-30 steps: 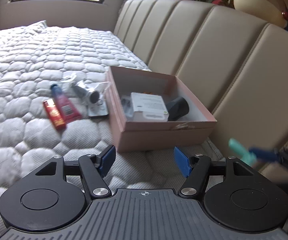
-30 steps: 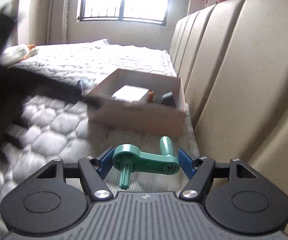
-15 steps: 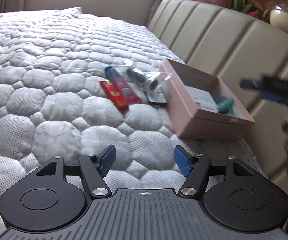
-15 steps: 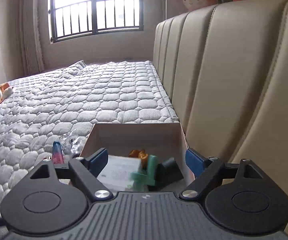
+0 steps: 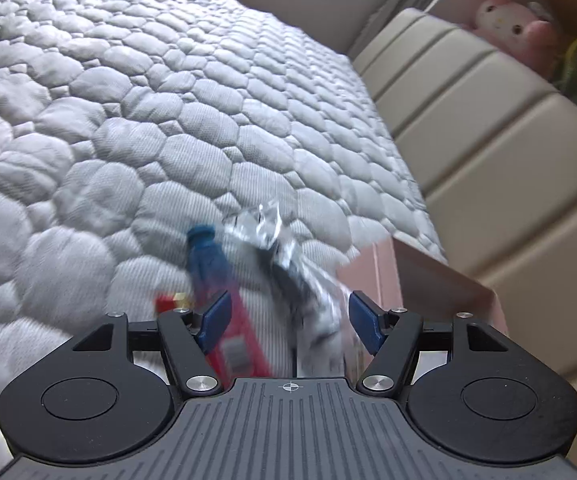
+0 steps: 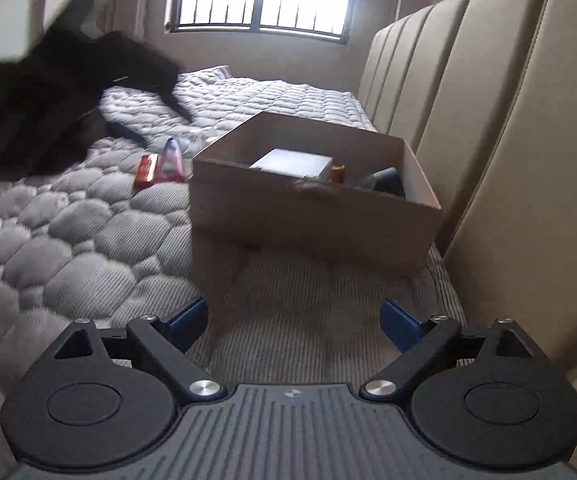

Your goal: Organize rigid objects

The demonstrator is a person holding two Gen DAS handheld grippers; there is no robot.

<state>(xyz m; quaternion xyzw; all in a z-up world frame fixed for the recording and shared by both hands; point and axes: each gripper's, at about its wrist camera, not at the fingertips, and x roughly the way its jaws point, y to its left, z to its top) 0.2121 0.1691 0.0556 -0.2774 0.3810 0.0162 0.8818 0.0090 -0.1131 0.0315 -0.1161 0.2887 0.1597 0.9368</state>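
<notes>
My left gripper (image 5: 290,318) is open, low over the bed, right above a red tube with a blue cap (image 5: 224,292) and a dark object in clear plastic wrap (image 5: 296,280); a small red box (image 5: 168,302) lies just left. The pink box (image 5: 440,280) edge is at the right. My right gripper (image 6: 294,326) is open and empty, pulled back from the pink box (image 6: 308,216), which holds a white box (image 6: 292,164), an orange item (image 6: 337,173) and a dark cylinder (image 6: 386,182). The red tube (image 6: 170,160) and red box (image 6: 146,170) lie left of it.
The quilted grey bed cover (image 5: 128,140) spreads to the left. The beige padded headboard (image 6: 508,140) runs along the right. The left gripper shows as a dark blurred shape (image 6: 48,100) in the right wrist view. A pink plush toy (image 5: 508,24) sits above the headboard.
My right gripper let the green crank go into the pink box and drew back, open. My left gripper swept left and down onto the tube and the wrapped object.
</notes>
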